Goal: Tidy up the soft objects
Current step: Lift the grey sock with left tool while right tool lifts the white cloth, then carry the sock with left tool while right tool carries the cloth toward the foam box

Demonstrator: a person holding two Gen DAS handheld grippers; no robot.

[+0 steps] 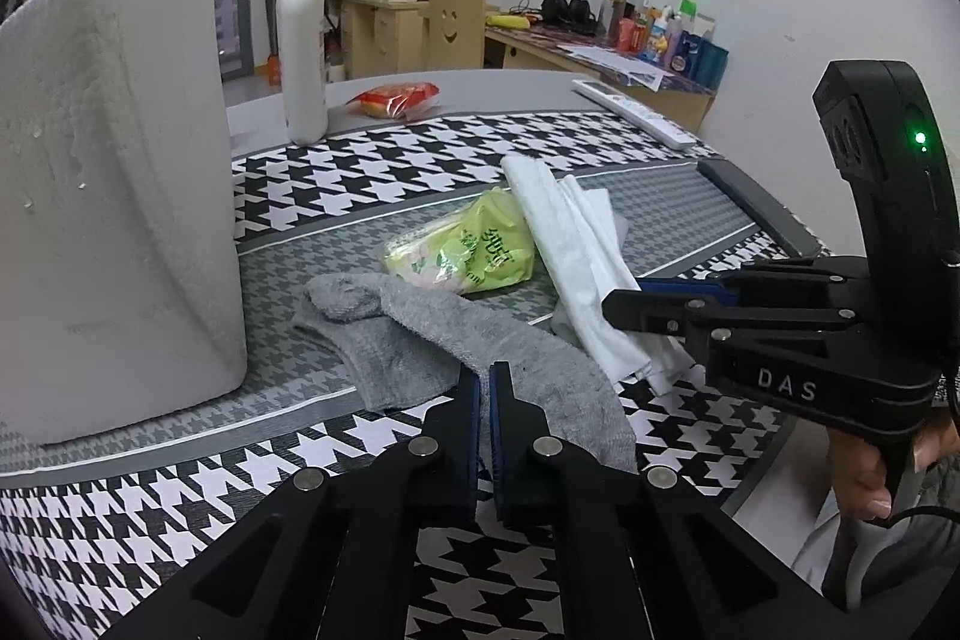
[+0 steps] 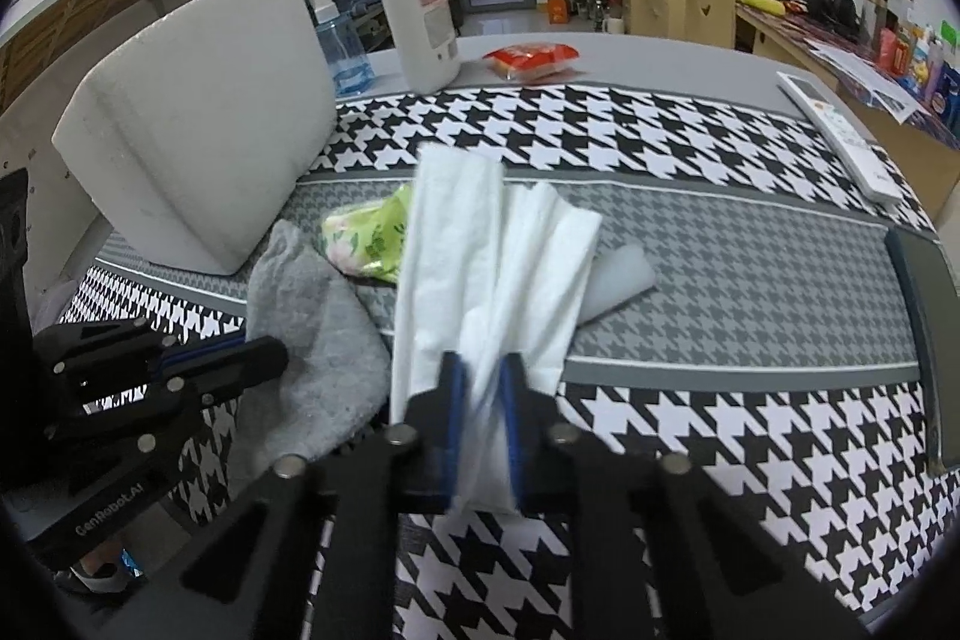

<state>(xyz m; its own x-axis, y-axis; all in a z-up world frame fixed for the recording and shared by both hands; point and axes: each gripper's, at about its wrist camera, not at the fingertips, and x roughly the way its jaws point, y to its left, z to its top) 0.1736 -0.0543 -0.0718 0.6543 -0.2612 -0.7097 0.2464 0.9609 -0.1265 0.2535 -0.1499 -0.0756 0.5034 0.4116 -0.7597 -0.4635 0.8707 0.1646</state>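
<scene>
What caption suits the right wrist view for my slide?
Right gripper pinches white tissue beside a gray sock.

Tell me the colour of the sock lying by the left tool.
Plain grey. The sock shows best in the left wrist view.

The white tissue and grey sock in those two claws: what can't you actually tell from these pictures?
- White tissue: near end blurred in the right wrist view, between the right gripper fingers.
- Grey sock: whether the left gripper pinches it; closed fingers cover it, left wrist view.
- Green packet: print too small.
</scene>
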